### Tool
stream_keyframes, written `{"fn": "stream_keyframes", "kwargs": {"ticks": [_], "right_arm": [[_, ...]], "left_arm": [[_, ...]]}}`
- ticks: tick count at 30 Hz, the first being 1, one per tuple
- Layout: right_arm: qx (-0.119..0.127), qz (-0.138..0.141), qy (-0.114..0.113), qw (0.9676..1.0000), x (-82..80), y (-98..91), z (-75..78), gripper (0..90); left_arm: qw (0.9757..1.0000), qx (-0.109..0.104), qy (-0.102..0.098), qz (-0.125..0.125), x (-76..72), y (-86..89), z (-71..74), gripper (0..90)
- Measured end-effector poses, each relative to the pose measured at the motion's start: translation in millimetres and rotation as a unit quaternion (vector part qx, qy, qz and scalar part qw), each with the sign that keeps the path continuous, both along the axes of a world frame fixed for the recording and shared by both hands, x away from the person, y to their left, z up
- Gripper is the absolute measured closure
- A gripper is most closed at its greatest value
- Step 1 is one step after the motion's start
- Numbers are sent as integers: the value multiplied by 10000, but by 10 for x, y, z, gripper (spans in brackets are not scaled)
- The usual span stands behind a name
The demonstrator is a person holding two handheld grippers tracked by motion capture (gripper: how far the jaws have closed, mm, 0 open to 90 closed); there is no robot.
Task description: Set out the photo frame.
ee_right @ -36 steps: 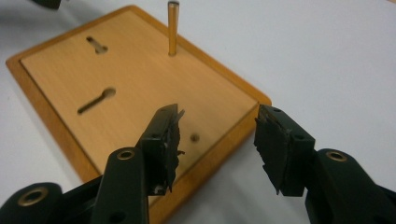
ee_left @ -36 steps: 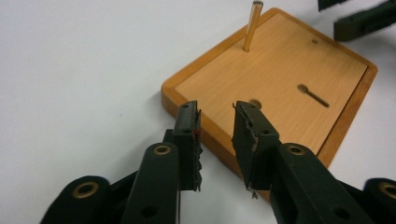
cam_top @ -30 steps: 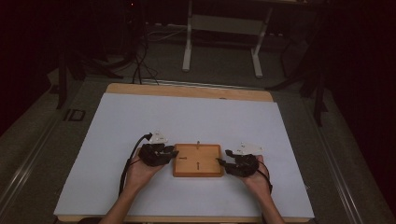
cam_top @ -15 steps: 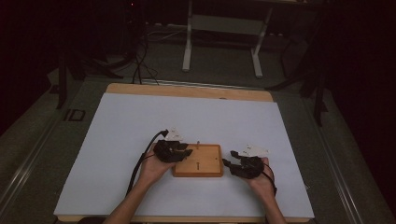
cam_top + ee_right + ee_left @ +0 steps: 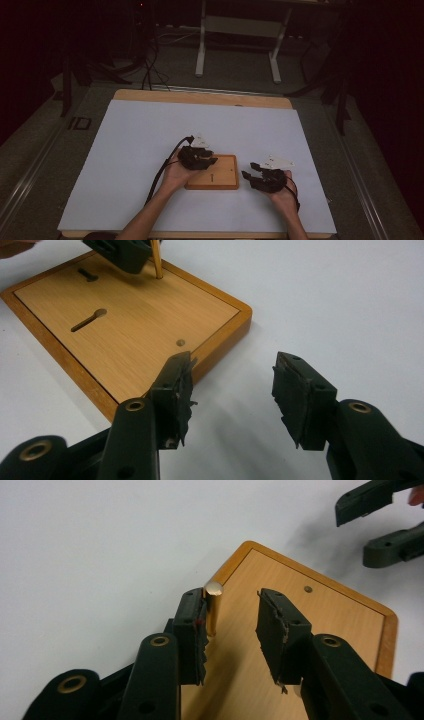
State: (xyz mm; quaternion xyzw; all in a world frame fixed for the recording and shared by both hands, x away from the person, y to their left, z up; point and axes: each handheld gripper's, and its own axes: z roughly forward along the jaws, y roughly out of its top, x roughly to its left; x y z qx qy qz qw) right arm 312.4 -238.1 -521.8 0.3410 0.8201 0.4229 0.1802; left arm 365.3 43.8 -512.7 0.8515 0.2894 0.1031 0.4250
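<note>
Holding my left gripper (image 5: 210,161) over the near-left part of the flat rectangular wooden board with the raised darker rim (image 5: 222,179), I see its jaws standing apart, having just been opening. A thin round pale wooden peg (image 5: 214,609) stands upright in the board between them, right against the inner face of one pad; the other pad is clear of it, so nothing is clamped. From my right gripper view the same peg (image 5: 156,260) rises from a hole near the board's far corner, with the left gripper's black body just beside it.

The board (image 5: 125,315) lies flat on the white table surface (image 5: 130,150), toward my side of it and roughly in the middle. Its face shows a keyhole-shaped slot (image 5: 89,320), a second small dark slot (image 5: 89,275) and a small round hole (image 5: 181,342) close to the near edge.

My right gripper (image 5: 252,177) sits on the table just to the right of the board, apart from it in the high view. Its jaws (image 5: 232,395) are spread with only bare white table between them, one pad near the board's corner; whether it touches the rim I cannot tell.
</note>
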Motion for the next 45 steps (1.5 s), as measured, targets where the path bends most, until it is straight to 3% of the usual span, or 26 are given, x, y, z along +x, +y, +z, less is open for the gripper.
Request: {"fn": "stream_keyframes", "kwargs": {"ticks": [7, 16, 26, 30, 40, 45], "right_arm": [[5, 25, -9, 10000, -2, -2, -4, 494], [-39, 71, 7, 10000, -4, 22, -19, 494], [-48, 105, 30, 9999, 2, 31, -36, 494], [-69, 194, 5, 9998, -10, 49, -32, 493], [-106, 371, 9, 9993, -29, 71, -30, 490], [-105, 444, -7, 9990, -35, 74, -30, 487]], "left_arm": [[10000, 30, 4, 92, 45, -5, -34, 746], [9999, -116, 47, 93, 80, 13, -55, 834], [9998, -189, 73, -9, 109, 42, -69, 839], [9994, -299, 187, -21, 137, 67, -80, 844], [9988, -315, 348, -108, 187, 84, -70, 847], [9974, -431, 549, -160, 252, 107, -68, 848]]}}
